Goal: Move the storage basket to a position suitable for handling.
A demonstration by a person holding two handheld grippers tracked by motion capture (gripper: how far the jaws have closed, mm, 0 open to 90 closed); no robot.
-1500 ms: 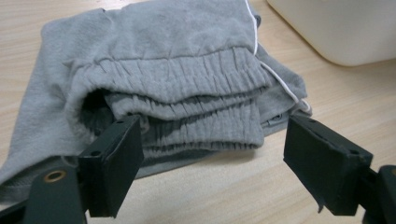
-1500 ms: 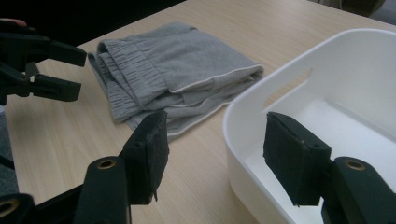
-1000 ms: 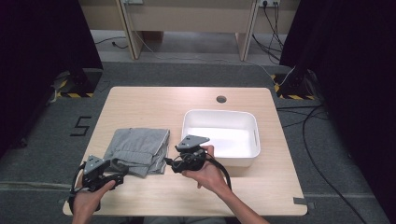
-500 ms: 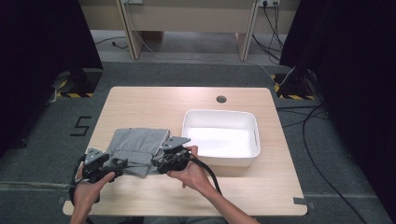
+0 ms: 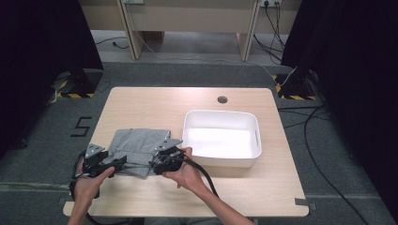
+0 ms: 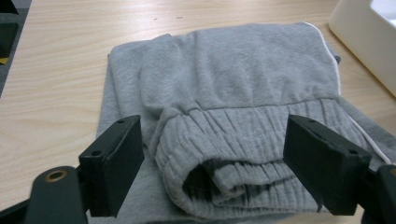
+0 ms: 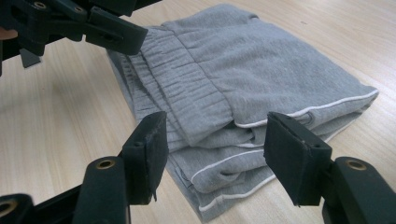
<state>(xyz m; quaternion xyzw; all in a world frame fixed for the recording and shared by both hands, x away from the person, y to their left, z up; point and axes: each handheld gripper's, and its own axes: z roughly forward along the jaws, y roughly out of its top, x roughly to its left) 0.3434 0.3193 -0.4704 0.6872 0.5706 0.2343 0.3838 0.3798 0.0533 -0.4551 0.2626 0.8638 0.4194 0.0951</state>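
A folded grey garment (image 5: 136, 140) with an elastic waistband and white piping lies at the table's front left. My left gripper (image 5: 121, 162) is at the garment's near left edge. In the left gripper view it (image 6: 217, 168) is open, with the rolled waistband (image 6: 233, 140) between its jaws and the pads not pressing. My right gripper (image 5: 154, 165) is at the garment's near right corner. In the right gripper view it (image 7: 217, 161) is open around the stacked piped edges of the garment (image 7: 261, 65). The left gripper (image 7: 93, 23) shows at the top left there.
A white plastic bin (image 5: 220, 112) stands right of the garment, close to my right hand; its wall (image 6: 359, 42) shows in the left gripper view. The wooden table (image 5: 155, 103) has a round cable hole (image 5: 222, 99) near its far edge. Dark floor and cables surround the table.
My right gripper has moved left and down from beside the bin to the garment's near right corner. My left gripper has shifted slightly forward onto the garment's waistband edge.
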